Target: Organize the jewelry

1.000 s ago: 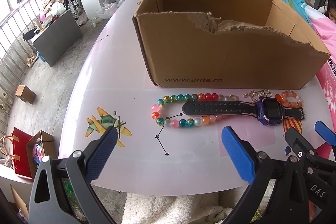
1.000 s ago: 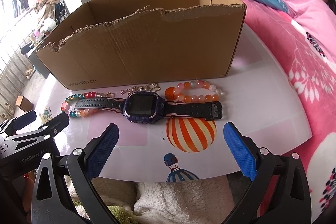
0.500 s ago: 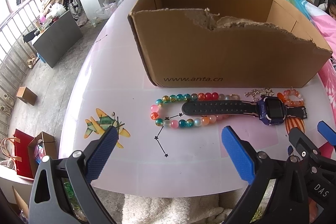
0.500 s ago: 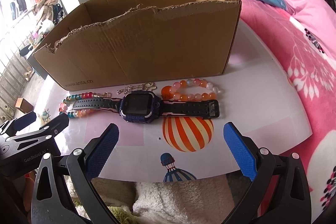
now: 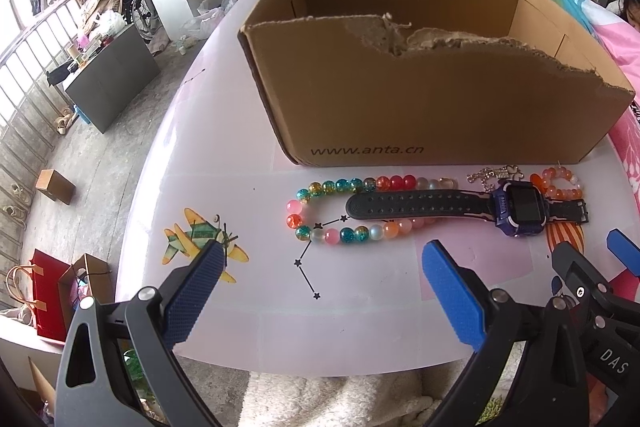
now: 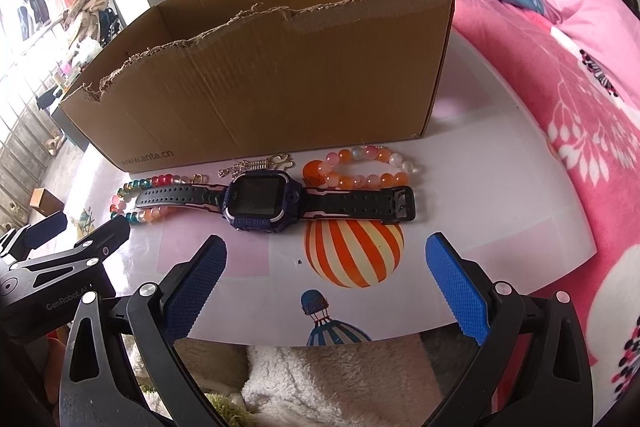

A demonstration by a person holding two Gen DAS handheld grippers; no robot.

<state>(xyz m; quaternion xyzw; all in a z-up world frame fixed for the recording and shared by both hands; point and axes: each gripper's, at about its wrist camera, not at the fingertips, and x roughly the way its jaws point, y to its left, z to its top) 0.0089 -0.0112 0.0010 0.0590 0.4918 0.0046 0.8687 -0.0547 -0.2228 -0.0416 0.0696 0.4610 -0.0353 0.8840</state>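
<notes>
Both views sit slightly nearer the cardboard box (image 5: 420, 79) than before. Its torn corrugated front stands on a glossy white worktop (image 5: 224, 155) printed with cartoons, beside a pink bed (image 6: 560, 75). Just before it lie a rubber-strapped watch (image 6: 260, 201), a glassy multicoloured bead bracelet (image 5: 328, 211) and an orange bead bracelet (image 6: 360, 171). Left hand-held gripper (image 5: 320, 287) and right hand-held gripper (image 6: 326, 283) hover released, empty.

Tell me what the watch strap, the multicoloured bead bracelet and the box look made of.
Watch strap: matte black rubber or silicone, judging by its dull surface and rows of moulded holes.
Multicoloured bead bracelet: glossy, partly translucent beads with crackled colour, glass or acrylic; cannot tell which.
Box: plain brown corrugated cardboard, with a torn, fibrous top edge.
</notes>
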